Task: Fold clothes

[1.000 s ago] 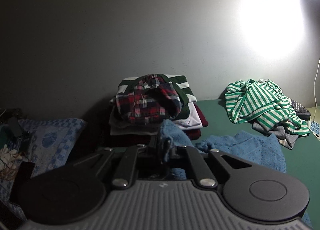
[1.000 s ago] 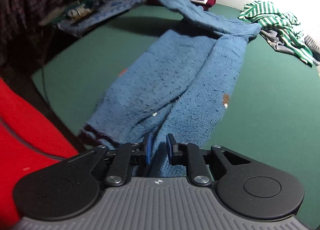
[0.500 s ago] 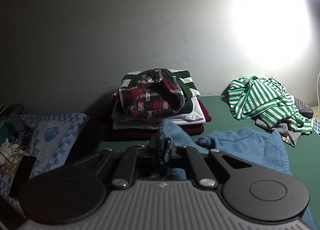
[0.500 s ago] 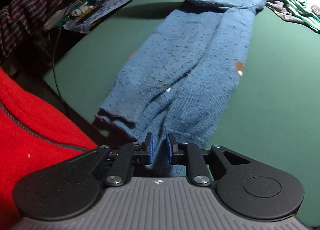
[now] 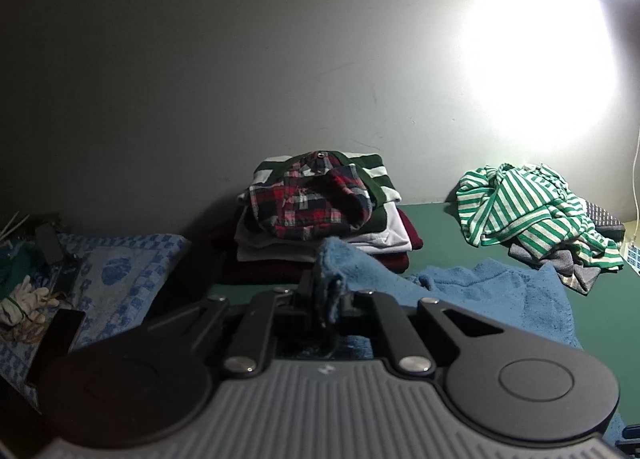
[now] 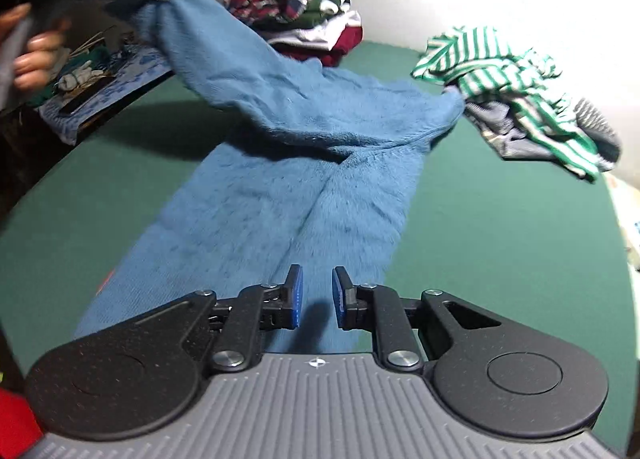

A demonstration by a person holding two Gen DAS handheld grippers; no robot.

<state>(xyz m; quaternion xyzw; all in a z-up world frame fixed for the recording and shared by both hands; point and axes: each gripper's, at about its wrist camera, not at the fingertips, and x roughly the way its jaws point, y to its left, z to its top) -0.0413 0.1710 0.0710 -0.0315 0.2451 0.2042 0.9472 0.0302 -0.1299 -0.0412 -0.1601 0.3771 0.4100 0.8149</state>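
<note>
- Blue sweater lies lengthwise down the middle of the green table in the right wrist view, body flat and already narrowed with a crease running along its centre; judged from that, the side folds look done and the lengthwise fold is what remains
- One end of it, a sleeve or shoulder by the look of it, though the blur makes that uncertain, is lifted toward the upper left of the frame, pinched in the left gripper, whose jaws are clamped on the bunched blue cloth
- Right gripper hangs over the near end of the sweater at the lower centre, jaws narrowly parted, blue pads bare and nothing between them
- Stack of folded clothes, plaid shirt on top, sits against the wall at upper centre: finished work, probably
- Striped green-and-white garment lies crumpled at the upper right over something grey, not yet folded
- Blue patterned cushion and small clutter sit at the left edge, off the table
- Nothing lies on the sweater; the crumpled pile just beside its far right corner could crowd the fold
- A person's hand shows at the far left
</note>
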